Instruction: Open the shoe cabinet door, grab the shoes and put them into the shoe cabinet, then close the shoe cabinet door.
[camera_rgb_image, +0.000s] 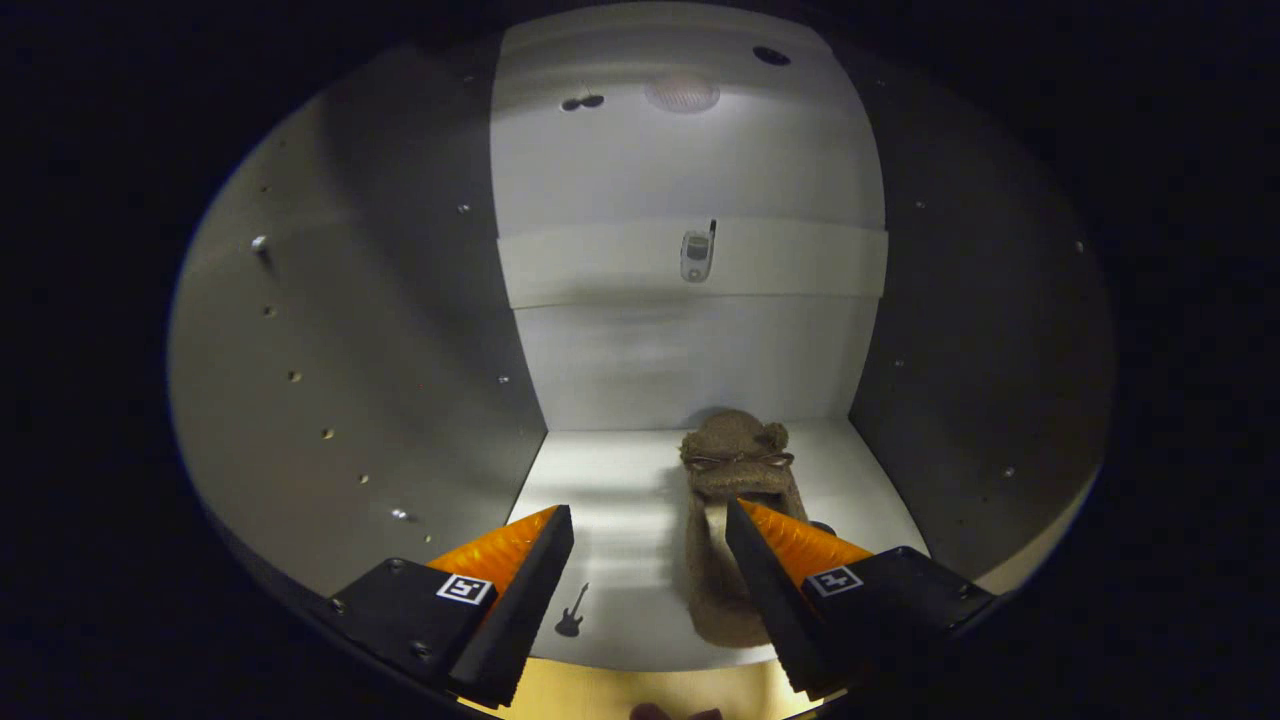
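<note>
I look into the open shoe cabinet, a white box with a pale back wall and grey side walls. A brown fuzzy slipper lies on the cabinet floor, toe toward the back wall, heel toward me. My gripper is open, its fingers spread wide above the floor's front part. The right finger overlaps the slipper's heel end; the left finger is well apart from it. Nothing is pressed between the fingers.
The left side wall carries rows of small shelf-pin holes. Small stickers sit on the back wall and on the floor near the left finger. A wooden front edge lies just below the fingers.
</note>
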